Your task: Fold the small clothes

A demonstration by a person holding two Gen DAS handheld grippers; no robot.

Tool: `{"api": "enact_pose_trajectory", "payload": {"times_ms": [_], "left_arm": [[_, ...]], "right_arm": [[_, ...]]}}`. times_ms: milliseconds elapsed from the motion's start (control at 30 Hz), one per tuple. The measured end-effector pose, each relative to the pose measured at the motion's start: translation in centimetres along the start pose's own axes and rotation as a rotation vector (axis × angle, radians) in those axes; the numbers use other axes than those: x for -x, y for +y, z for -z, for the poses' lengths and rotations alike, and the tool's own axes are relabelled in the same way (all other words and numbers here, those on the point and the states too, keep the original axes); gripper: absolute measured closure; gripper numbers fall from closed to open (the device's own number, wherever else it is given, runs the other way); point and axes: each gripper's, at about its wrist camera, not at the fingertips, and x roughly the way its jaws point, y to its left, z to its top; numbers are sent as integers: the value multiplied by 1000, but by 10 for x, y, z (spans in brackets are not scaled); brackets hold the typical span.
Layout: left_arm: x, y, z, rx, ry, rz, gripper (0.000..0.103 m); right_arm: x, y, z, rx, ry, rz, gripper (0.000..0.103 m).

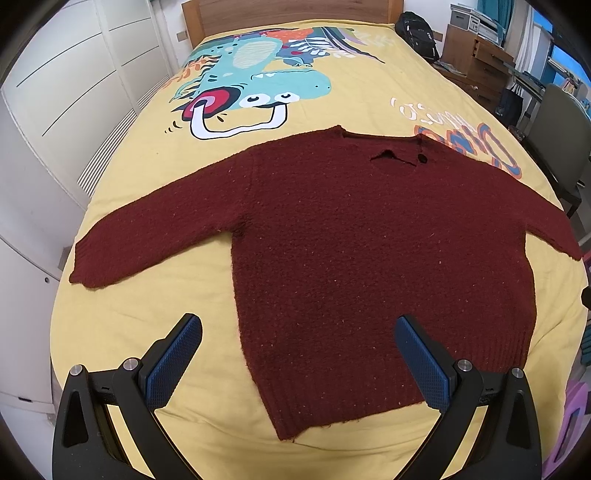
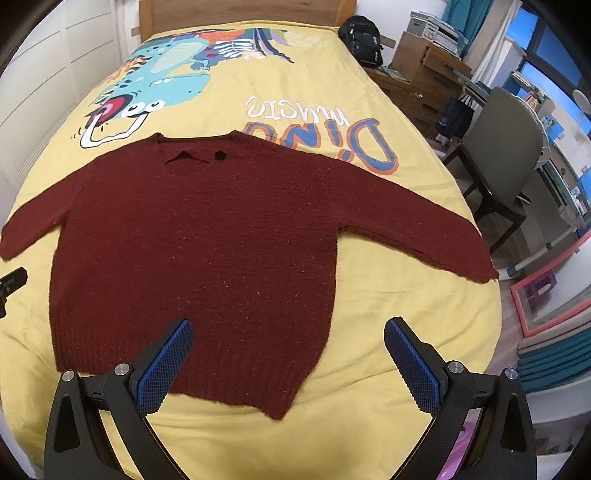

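Observation:
A small dark red knitted sweater [image 1: 351, 240] lies flat on the yellow bedspread [image 1: 147, 314], sleeves spread out to both sides, neckline away from me. It also shows in the right wrist view [image 2: 203, 240]. My left gripper [image 1: 297, 332] is open and empty, hovering above the sweater's lower left hem corner. My right gripper [image 2: 288, 336] is open and empty, hovering above the lower right hem corner. The tip of the left gripper [image 2: 11, 282] shows at the left edge of the right wrist view.
The bed has a wooden headboard [image 1: 291, 13] and a dinosaur print [image 1: 255, 74]. White wardrobe doors [image 1: 55, 74] stand at left. A black backpack [image 2: 362, 35], wooden drawers [image 2: 421, 74] and a grey chair [image 2: 506, 155] stand at right of the bed.

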Motion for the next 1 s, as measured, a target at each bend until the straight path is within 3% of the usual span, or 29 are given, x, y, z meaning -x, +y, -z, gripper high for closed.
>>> {"api": "enact_pose_trajectory", "payload": {"times_ms": [1000], "left_arm": [[-17, -5, 1, 13, 10, 54, 1]], "right_arm": [[-11, -5, -4, -12, -22, -4, 0]]}}
